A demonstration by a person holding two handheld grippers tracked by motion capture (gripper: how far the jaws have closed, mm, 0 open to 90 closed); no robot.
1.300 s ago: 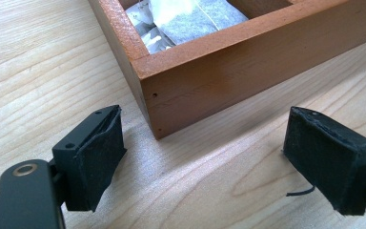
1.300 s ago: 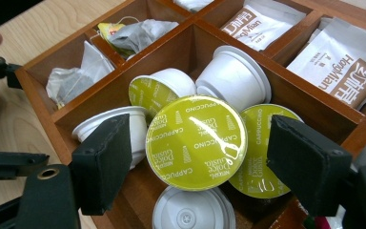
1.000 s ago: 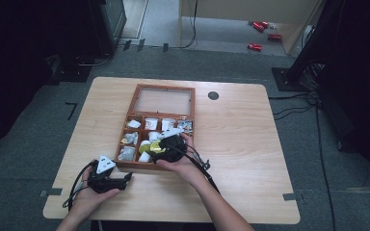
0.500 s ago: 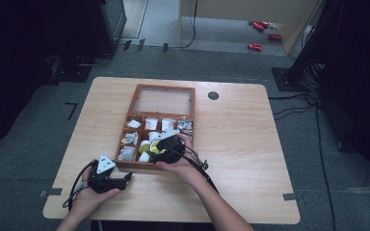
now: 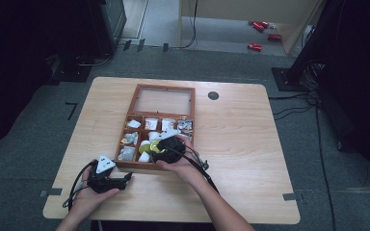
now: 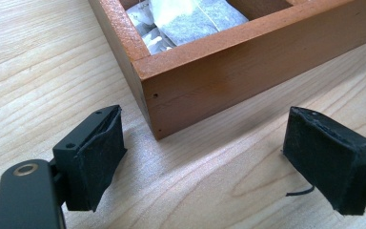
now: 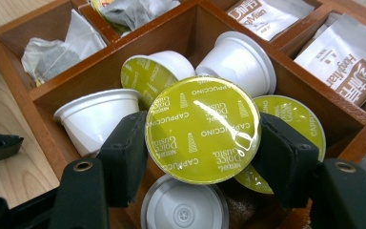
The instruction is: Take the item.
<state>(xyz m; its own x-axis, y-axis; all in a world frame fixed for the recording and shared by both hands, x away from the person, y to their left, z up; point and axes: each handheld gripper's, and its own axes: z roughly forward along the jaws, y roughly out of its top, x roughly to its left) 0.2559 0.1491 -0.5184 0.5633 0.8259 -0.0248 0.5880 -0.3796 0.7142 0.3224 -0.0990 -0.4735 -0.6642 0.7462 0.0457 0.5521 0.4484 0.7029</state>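
Observation:
An open wooden box (image 5: 164, 88) with several compartments stands mid-table, its glass lid laid back. My right gripper (image 7: 202, 148) hangs over the near middle compartment (image 5: 147, 147). Its jaws have just been closing and now press both sides of a capsule with a yellow-green Cappuccino lid (image 7: 202, 129). More white and green capsules (image 7: 236, 59) lie around it. My left gripper (image 6: 205, 152) rests open on the table at the box's near left corner (image 6: 248, 62), with nothing between its pads (image 6: 95, 157). In the high view the left gripper (image 5: 124, 180) lies low at the left.
Tea bags (image 7: 52, 52) fill the compartment left of the capsules, and sachets (image 7: 348, 62) fill those at the right. A small black round mark (image 5: 213, 95) sits on the table behind the box. The table's front edge is close to both hands.
Both hands stay about where they were. The right gripper keeps over the capsule compartment, shifted only slightly left in the high view.

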